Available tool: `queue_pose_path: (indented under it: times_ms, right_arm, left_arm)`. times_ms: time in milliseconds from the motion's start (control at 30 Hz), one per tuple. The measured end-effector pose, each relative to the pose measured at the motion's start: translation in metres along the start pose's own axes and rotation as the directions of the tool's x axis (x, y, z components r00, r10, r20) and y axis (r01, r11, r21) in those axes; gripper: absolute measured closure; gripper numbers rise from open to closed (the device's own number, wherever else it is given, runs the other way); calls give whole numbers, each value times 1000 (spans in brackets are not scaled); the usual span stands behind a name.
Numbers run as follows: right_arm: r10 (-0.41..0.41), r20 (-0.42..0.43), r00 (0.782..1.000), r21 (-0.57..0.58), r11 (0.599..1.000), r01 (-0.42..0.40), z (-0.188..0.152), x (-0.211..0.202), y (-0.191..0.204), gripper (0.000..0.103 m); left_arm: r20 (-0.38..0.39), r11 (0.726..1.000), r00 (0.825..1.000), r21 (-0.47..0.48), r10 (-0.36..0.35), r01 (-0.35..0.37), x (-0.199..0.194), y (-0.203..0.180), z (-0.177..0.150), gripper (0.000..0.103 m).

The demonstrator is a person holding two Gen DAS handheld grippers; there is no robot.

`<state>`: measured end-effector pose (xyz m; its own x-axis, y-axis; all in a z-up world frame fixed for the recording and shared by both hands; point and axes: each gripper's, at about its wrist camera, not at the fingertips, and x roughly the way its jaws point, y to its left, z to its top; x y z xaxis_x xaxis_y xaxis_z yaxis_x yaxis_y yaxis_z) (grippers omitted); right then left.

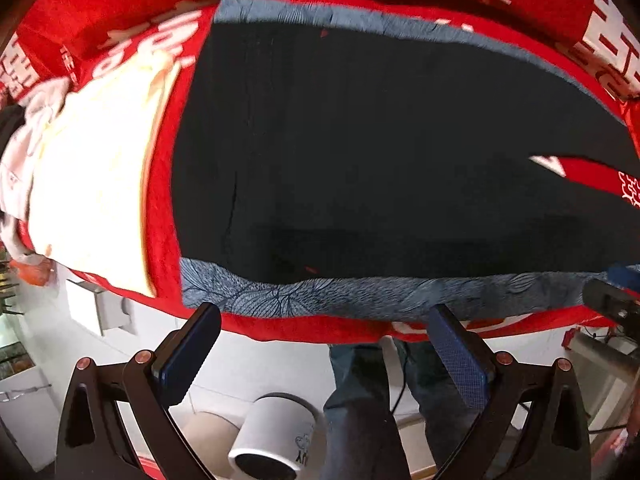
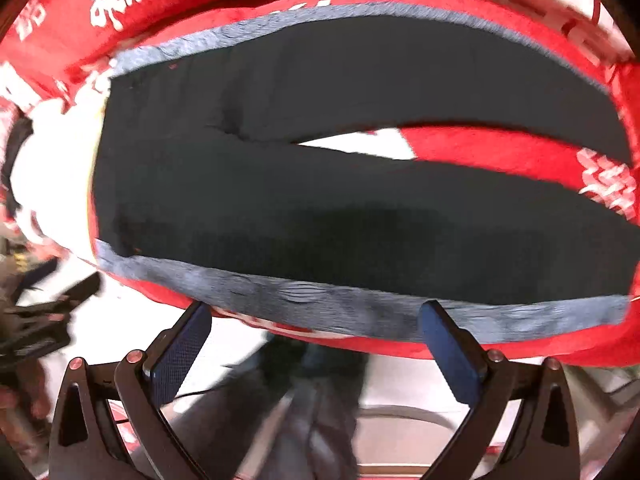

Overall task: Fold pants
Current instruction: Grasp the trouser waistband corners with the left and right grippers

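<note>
pants [image 2: 320, 200] | dark, spread flat on blue cloth [image 2: 320, 304] over red table [image 2: 440, 350], legs parted | judged soft, light, limp; take at waistband or cuffs | both hand-held grippers [image 1: 324, 332] [image 2: 316, 328] open, empty

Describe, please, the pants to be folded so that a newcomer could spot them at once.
Find the red blanket with white characters. On it lies a blue-grey patterned cloth, and the pants lie flat on that. They are the only black garment, legs splayed in a V.
</note>
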<state>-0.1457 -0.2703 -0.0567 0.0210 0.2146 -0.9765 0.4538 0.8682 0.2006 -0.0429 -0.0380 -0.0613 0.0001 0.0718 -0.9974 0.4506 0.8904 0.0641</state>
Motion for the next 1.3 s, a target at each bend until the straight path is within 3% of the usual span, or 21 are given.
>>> queue_pose_path:
  times_ms: [100,267,367,467,500,567,667,800,867,933,967,1000,1067,1167,1200,1300]
  right_arm:
    - [166,5,986,60,984,-166,-12,19,0,0]
    - [375,-16,927,168,915,-367,-38,68,5,0]
    - [426,-11,905,198,888,-415,-49,95,8,0]
    - [450,30,892,226,867,-445,-57,117,4,4]
    - [463,45,885,234,857,-460,-58,121,0,7]
    - [480,70,874,249,840,-482,-60,127,-5,24]
    - [532,110,840,277,795,-540,-59,134,-14,25]
    - [590,151,793,287,742,-606,-63,139,-14,28]
    - [619,174,766,316,702,-638,-64,144,-16,52]
    - [644,198,739,363,652,-666,-62,153,-19,67]
    - [640,205,740,378,646,-663,-58,154,-18,83]
    - [638,214,739,380,643,-665,-56,153,-16,88]
    - [659,257,706,337,624,-705,-50,136,-12,91]
    - [687,274,673,278,613,-740,-46,106,-5,93]
    - [694,271,667,265,613,-745,-46,99,-3,93]
    - [694,241,679,230,639,-734,-42,85,2,93]
  left_arm:
    - [-4,998,1000,-58,-26,26,19,19,-9,0]
    - [7,986,998,-150,-67,67,46,48,-24,0]
    - [45,983,996,-162,-80,86,58,56,-32,0]
    - [53,970,988,-186,-146,154,75,63,-41,0]
    - [51,958,979,-200,-197,204,83,67,-44,0]
    - [67,937,965,-232,-255,263,90,72,-47,0]
    - [108,889,933,-284,-342,359,96,76,-47,0]
    - [117,869,921,-305,-373,390,102,73,-42,0]
    - [114,862,918,-316,-380,396,107,73,-43,0]
    - [104,852,913,-332,-394,406,109,72,-43,0]
    - [103,845,909,-338,-405,415,109,75,-41,0]
    - [104,833,901,-351,-420,429,108,76,-42,0]
    - [123,803,883,-374,-453,464,106,78,-40,0]
    - [181,732,838,-417,-514,539,103,86,-35,0]
    - [205,699,826,-449,-525,556,103,91,-32,0]
    - [254,607,800,-539,-544,584,103,105,-25,0]
